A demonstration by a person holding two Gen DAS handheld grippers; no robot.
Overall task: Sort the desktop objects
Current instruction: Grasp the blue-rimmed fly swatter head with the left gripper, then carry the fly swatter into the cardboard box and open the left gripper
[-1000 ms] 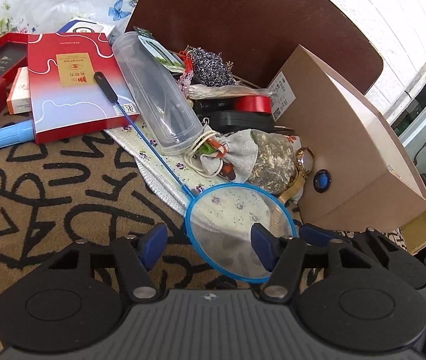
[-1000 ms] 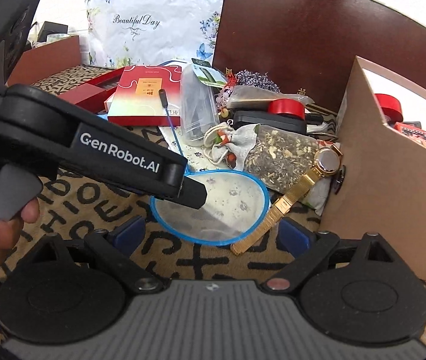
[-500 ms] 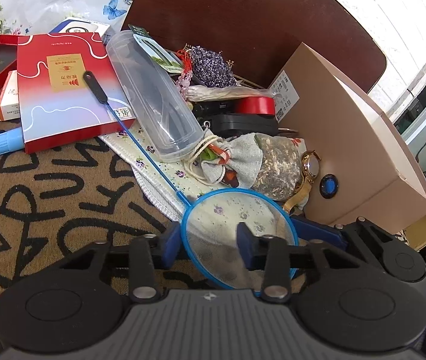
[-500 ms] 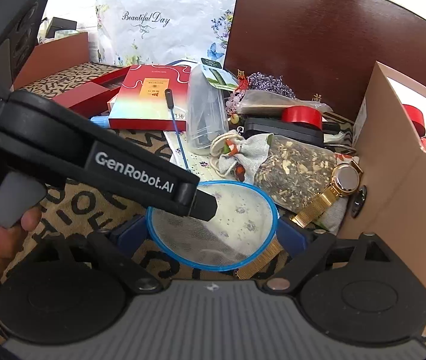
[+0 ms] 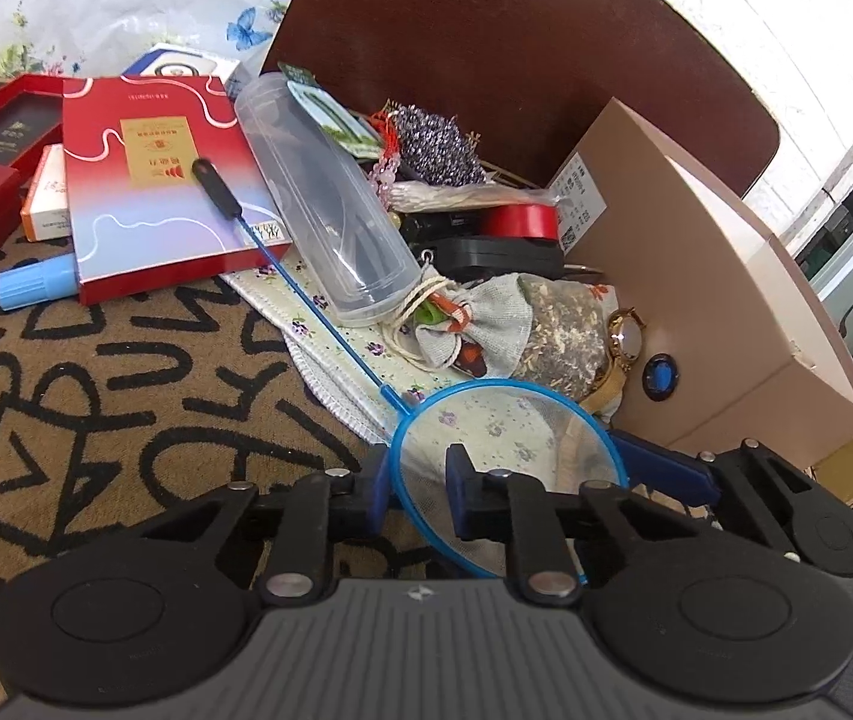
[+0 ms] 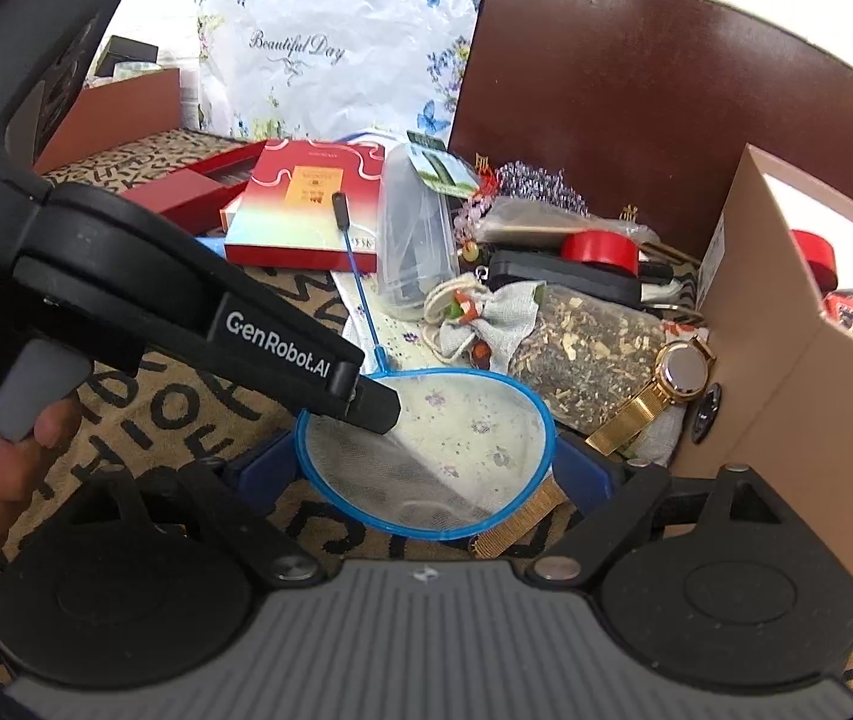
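Observation:
A small blue-rimmed net [image 5: 510, 444] with a thin blue stem and black handle [image 5: 213, 177] lies over a floral cloth [image 5: 330, 324]. My left gripper [image 5: 417, 489] has closed its blue fingers around the net's left rim. In the right wrist view the left gripper's tip [image 6: 366, 405] sits on the net [image 6: 444, 450]. My right gripper [image 6: 426, 471] is open, its fingers on either side of the net's hoop. A gold watch [image 6: 666, 384] lies beside the net.
A red box [image 5: 156, 180], clear plastic case [image 5: 330, 210], herb sachet [image 5: 546, 330], red tape roll [image 5: 522, 219] and black case are piled behind. An open cardboard box [image 5: 702, 300] stands right. A brown patterned mat [image 5: 96, 390] lies left.
My left gripper moved forward and closed its fingers from wide open onto the net's left rim. My right gripper edged closer to the net and stayed open.

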